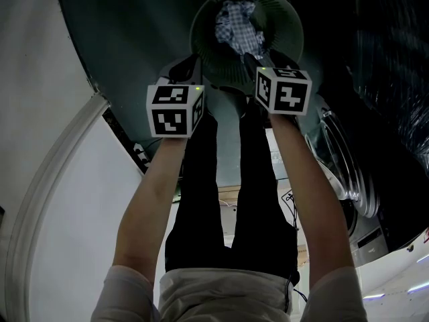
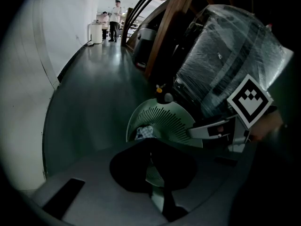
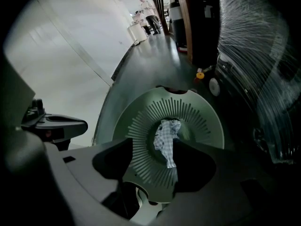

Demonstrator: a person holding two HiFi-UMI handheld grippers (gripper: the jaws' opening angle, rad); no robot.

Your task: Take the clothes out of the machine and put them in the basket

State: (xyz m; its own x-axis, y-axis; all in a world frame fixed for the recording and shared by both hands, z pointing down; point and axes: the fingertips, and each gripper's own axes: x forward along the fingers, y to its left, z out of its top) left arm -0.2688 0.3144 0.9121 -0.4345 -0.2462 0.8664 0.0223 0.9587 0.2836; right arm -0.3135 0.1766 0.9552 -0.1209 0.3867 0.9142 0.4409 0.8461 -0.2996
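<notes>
A pale green slatted basket [image 1: 201,42] stands on the dark floor ahead of me, with a blue-and-white checked cloth [image 1: 236,24] lying in it. My right gripper [image 1: 258,60] hangs over the basket's near rim. In the right gripper view its jaws [image 3: 154,147] stand apart with the cloth [image 3: 167,138] seen between and below them, not pressed by the pads. My left gripper [image 1: 182,67] is beside it at the basket's near left edge. In the left gripper view its dark fingertips [image 2: 151,147] meet, with nothing seen held. The basket [image 2: 162,121] shows just beyond them.
A washing machine with a round door [image 1: 338,163] stands at the right. A plastic-wrapped appliance [image 2: 225,55] is beyond the basket. A white wall [image 1: 40,79] runs along the left. People [image 2: 114,20] stand far down the corridor. My dark-trousered legs [image 1: 228,180] are below.
</notes>
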